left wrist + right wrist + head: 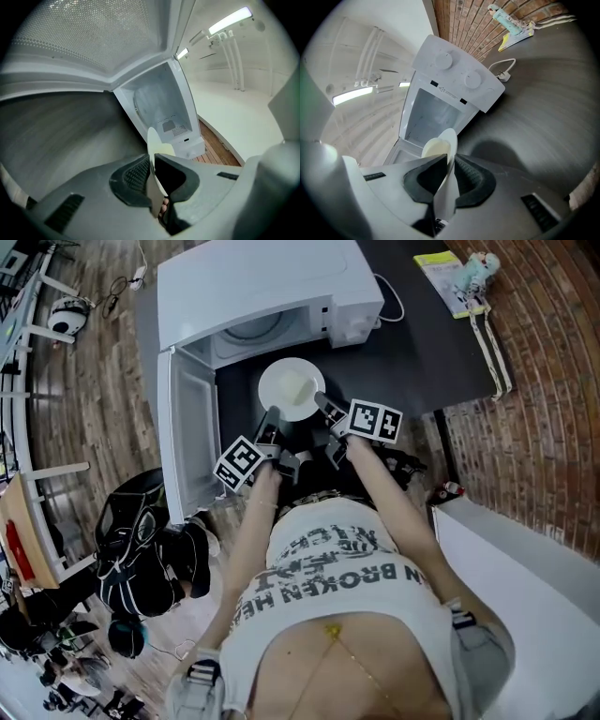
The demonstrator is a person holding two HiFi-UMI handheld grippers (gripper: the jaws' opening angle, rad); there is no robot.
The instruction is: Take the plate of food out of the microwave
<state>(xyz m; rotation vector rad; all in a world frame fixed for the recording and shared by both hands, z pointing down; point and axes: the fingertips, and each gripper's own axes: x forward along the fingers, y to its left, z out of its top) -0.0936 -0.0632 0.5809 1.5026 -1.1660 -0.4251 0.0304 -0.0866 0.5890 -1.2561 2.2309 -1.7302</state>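
Round white plate (276,396), pale food (296,385) on it, rim clamped by left gripper (271,420) at 7 o'clock, right gripper (324,405) at 4 o'clock. Boxy white microwave (253,282) open.

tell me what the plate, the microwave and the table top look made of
The plate is smooth white with a thin rim: likely ceramic, possibly melamine. The microwave has an even matte white casing: painted metal or plastic. The table top is dark grey with faint streaked grain: looks like laminate or coated board.
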